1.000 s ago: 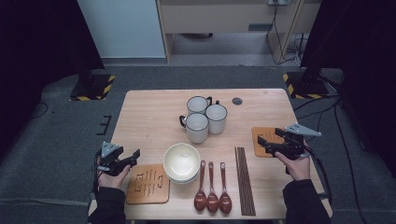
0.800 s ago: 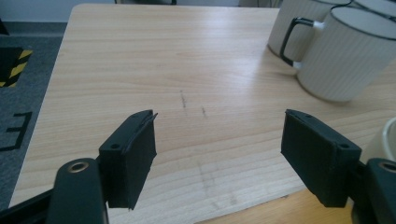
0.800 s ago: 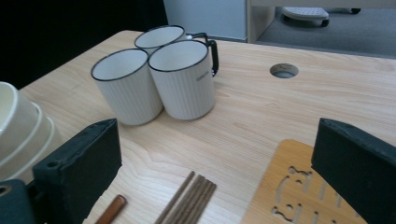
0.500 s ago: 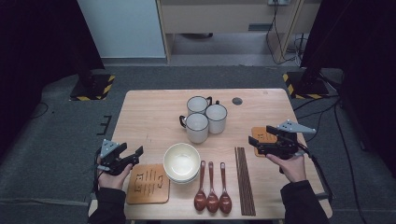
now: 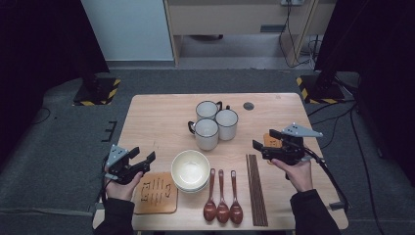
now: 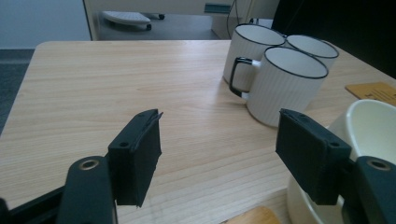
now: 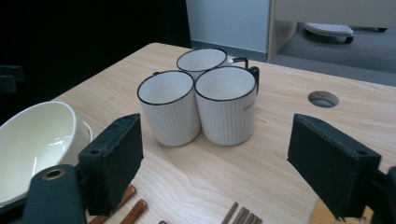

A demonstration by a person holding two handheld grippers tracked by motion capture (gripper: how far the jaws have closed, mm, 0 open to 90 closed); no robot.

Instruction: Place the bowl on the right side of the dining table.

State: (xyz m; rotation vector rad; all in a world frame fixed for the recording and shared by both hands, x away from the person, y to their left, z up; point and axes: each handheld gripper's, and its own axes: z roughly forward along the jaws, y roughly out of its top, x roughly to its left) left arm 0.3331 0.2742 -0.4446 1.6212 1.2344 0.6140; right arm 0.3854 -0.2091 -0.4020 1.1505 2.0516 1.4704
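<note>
Both grippers hover empty, jaws apart with nothing between them, though each pair has just been closing a little. The left gripper sits at the table's eight o'clock, aimed toward the bowls just beside it, likely its target. The right gripper, at four o'clock, faces the three mugs, huddled touching near centre. Spoons and chopsticks line the near edge; bare wood lies open at ten o'clock.
</note>
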